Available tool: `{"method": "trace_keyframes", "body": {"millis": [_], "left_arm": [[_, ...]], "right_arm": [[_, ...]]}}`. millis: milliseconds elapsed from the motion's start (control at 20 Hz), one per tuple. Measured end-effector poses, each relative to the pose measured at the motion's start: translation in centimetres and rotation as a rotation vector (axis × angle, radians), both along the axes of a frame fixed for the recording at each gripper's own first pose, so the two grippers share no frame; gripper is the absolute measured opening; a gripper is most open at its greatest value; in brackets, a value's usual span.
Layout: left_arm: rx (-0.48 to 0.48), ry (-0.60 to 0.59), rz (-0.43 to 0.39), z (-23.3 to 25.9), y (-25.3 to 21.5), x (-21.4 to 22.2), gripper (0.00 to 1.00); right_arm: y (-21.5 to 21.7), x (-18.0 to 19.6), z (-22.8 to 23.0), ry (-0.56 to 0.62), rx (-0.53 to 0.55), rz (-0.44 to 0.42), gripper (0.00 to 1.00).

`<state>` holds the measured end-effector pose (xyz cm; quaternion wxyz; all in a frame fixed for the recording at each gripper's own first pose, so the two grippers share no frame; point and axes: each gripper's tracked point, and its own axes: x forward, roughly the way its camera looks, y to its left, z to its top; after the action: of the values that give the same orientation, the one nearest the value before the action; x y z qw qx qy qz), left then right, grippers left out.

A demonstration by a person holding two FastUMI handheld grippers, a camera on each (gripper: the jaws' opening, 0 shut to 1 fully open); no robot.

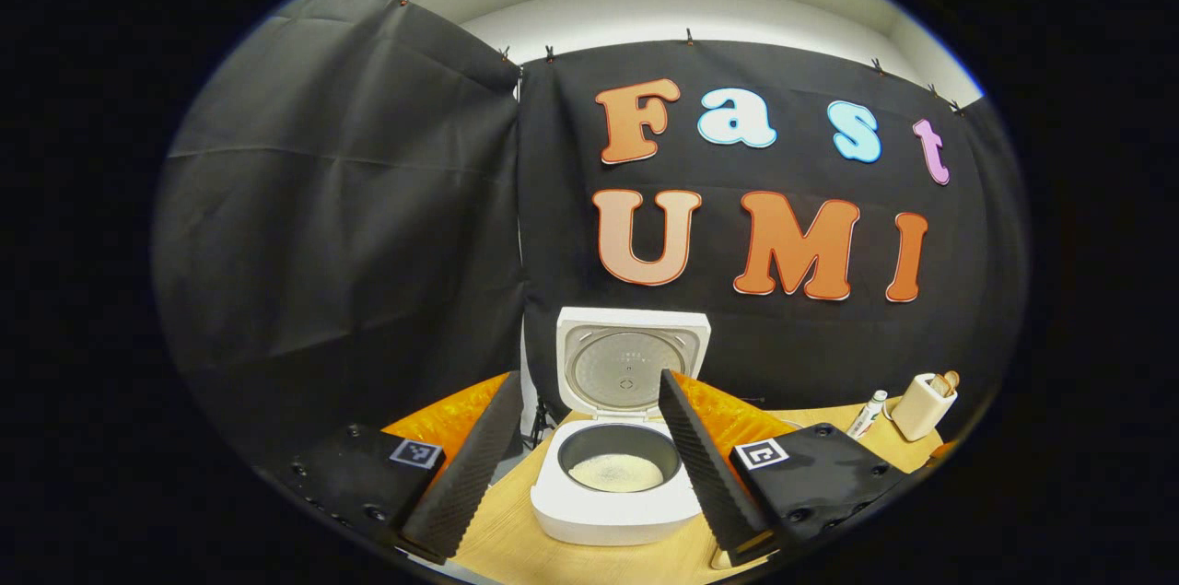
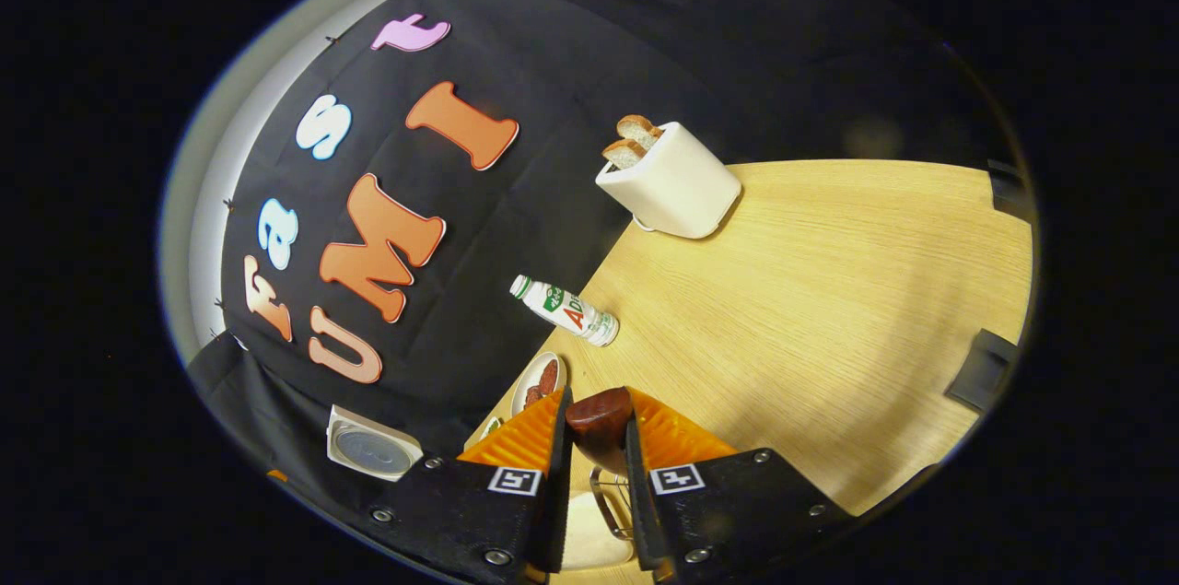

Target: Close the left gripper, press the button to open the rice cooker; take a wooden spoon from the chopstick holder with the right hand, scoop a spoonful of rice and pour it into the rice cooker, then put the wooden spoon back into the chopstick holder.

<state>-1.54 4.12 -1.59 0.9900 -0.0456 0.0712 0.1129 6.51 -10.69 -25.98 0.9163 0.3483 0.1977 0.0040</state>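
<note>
Even, bright overhead light; soft shadows fall on the counter [image 2: 829, 290] near the toaster [image 2: 677, 184]. Both views sharp at centre, with fisheye bending toward the edges.

Left tool [image 1: 580, 447]: black housings, square markers, screws.

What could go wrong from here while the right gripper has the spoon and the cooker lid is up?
1. The right gripper pinches only the end of the wooden spoon, so it may pivot or slip.
2. The left gripper hangs open in front of the rice cooker, where it could obstruct the right hand's path.
3. The bottle stands near the right gripper and could be knocked over.
</note>
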Motion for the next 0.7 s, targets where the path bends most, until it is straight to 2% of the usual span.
{"method": "trace_keyframes", "body": {"millis": [200, 700], "left_arm": [[-0.007, -0.004, 0.009, 0.0, 0.9, -0.2, 1.0], [-0.005, -0.026, -0.002, 0.2, 4.3, -0.4, 1.0]], "right_arm": [[0.6, 0.1, 1.5, -0.02, -0.047, 0.015, 0.22], [2.6, -1.2, 8.3, -0.105, -0.237, 0.01, 0.22]]}}
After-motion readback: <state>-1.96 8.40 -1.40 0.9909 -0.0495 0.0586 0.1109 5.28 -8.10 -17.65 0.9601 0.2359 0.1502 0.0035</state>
